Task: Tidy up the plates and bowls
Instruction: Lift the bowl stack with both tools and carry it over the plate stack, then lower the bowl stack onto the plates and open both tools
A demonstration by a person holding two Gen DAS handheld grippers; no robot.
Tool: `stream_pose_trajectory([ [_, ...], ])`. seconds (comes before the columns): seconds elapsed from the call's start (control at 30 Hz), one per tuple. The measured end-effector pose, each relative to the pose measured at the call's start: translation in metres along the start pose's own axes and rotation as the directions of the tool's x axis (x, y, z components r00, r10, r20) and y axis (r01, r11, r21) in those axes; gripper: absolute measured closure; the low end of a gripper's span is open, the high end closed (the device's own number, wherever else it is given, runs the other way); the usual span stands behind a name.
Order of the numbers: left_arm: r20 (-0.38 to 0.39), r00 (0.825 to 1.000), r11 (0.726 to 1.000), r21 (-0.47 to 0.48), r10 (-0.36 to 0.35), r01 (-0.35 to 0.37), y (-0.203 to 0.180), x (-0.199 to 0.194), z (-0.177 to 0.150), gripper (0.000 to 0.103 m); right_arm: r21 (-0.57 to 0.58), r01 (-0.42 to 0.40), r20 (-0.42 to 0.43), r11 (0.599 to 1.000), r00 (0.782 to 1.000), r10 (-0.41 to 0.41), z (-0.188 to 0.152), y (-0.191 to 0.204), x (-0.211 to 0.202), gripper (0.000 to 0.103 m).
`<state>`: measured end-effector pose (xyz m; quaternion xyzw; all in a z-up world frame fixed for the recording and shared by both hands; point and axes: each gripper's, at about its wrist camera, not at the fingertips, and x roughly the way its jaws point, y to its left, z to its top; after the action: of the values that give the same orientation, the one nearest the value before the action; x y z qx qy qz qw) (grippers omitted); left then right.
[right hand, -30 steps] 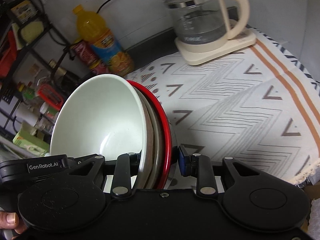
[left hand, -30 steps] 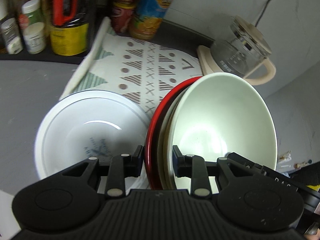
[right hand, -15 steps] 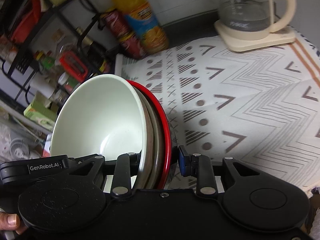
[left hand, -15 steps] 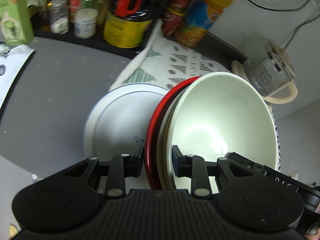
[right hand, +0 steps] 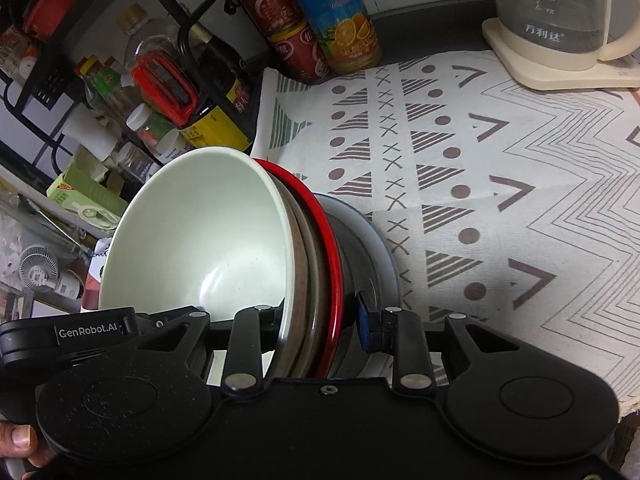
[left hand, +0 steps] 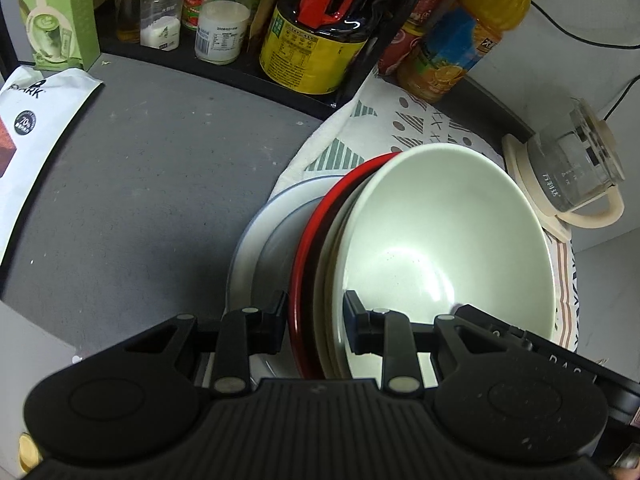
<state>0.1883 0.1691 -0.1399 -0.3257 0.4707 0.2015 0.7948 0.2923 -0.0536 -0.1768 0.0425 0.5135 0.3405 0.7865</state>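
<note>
Bare grey counter (left hand: pixel 152 184) beside bottle shelf (left hand: pixel 248 76)

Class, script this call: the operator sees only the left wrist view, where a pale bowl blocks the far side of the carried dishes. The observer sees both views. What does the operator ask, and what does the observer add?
Operator: My bowl hides the other claw. How does it grip?
Observer: The right claw has one finger inside the pale bowl and its blue-padded finger behind the red plate.
Operator: What lies on the mat behind the bowl?
Observer: In the right wrist view nothing stands on the mat between the stack and the kettle.
</note>
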Motion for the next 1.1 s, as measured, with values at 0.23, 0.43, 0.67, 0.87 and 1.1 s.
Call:
stream_pose_trajectory([
  [0.23,-0.045,0.999,1.000,0.022,-0.005,0.006,0.003,0.015,0.012,0.075,0.022,0.031,-0.021,0.999,0.999,-0.031,0.001,0.000,0.012,0.075],
  [0.43,-0.070,0.997,0.999,0.051,-0.013,0.016,0.005,0.024,0.018,0.075,0.037,0.054,-0.033,0.998,0.998,-0.053,0.001,0.002,0.019,0.075],
  [0.67,-0.089,0.995,0.993,0.106,-0.033,0.042,0.003,0.029,0.025,0.075,0.064,0.082,-0.035,0.995,0.996,-0.080,0.002,0.002,0.024,0.075],
  [0.87,-0.097,0.995,0.988,0.153,-0.009,0.024,-0.006,0.035,0.026,0.071,0.059,0.081,-0.026,0.995,0.996,-0.080,0.000,0.004,0.023,0.070],
  [1.1,-0.073,0.997,0.988,0.151,0.004,0.007,-0.010,0.031,0.027,0.047,0.016,0.077,0.062,0.997,0.995,-0.078,0.003,0.008,-0.001,0.049],
])
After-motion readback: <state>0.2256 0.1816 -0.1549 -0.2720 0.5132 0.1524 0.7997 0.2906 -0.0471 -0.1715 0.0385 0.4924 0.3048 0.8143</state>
